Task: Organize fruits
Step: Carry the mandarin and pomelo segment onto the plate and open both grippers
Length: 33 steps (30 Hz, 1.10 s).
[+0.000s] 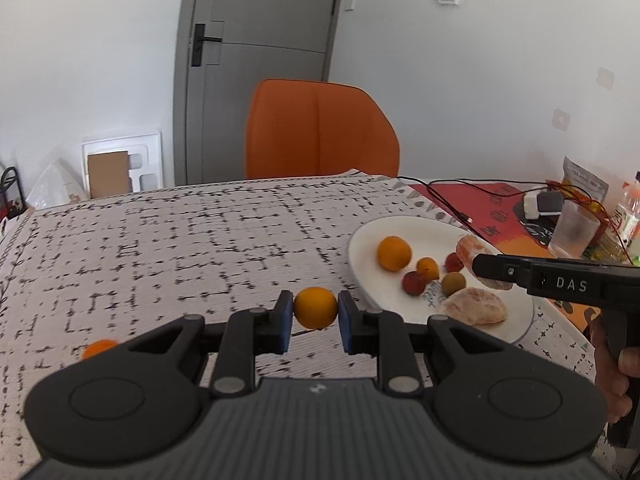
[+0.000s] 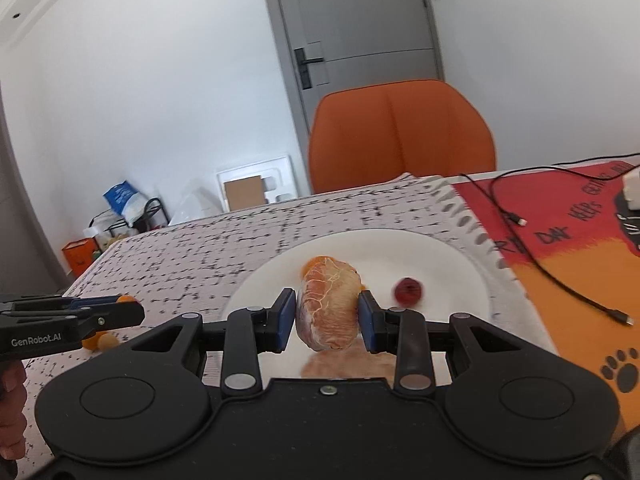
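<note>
Reading "DAS" on right hand-held gripper [image 2: 327,316], pinching peeled citrus piece [image 2: 329,306] | "GenRobot.AI" on left hand-held gripper [image 1: 315,314], pinching small orange [image 1: 315,307]

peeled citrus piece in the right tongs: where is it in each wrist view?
Left wrist: the peeled citrus piece is at right of centre, over the white plate, partly hidden by the right tongs.
Right wrist: low centre, clamped between the blue pads.
Shared landmark: the orange chair behind the table.

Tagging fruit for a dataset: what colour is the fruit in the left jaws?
Orange fruit, clearest in the left wrist view.
</note>
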Each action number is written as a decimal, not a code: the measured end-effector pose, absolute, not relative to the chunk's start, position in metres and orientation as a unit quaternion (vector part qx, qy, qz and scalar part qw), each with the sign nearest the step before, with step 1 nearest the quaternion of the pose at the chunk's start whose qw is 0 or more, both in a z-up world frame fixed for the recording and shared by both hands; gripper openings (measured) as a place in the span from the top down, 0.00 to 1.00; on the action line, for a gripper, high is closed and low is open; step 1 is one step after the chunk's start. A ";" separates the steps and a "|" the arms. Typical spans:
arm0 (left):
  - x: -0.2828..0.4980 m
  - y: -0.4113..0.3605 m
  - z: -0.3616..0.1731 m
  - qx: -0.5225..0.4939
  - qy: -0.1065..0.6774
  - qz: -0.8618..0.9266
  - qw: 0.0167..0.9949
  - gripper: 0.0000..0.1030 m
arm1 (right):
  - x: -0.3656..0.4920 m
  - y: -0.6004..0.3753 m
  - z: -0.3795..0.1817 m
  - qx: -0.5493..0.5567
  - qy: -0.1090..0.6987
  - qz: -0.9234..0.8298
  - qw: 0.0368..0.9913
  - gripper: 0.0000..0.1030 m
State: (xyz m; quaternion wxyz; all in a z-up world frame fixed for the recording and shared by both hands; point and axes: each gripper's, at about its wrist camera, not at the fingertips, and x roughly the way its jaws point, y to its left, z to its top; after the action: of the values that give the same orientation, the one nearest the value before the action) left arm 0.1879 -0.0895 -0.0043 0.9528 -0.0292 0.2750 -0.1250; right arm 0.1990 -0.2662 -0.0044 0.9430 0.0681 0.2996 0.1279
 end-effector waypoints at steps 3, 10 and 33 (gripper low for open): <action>0.192 -0.099 -0.004 -0.023 0.277 -0.131 0.952 0.78 | 0.199 -0.278 -0.007 0.074 0.300 0.117 0.944 0.69; 0.200 -0.118 -0.005 -0.012 0.278 -0.144 0.950 0.78 | 0.202 -0.297 -0.014 0.079 0.301 0.095 0.946 0.69; 0.217 -0.158 0.000 0.029 0.265 -0.182 0.946 0.70 | 0.188 -0.306 -0.015 0.095 0.302 0.090 0.944 0.60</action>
State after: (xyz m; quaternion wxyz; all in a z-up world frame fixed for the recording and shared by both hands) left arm 0.2171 -0.1576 -0.0003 0.9465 0.0289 0.2650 -0.1819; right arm 0.1878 -0.3057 -0.0151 0.9443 0.0948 0.3021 0.0899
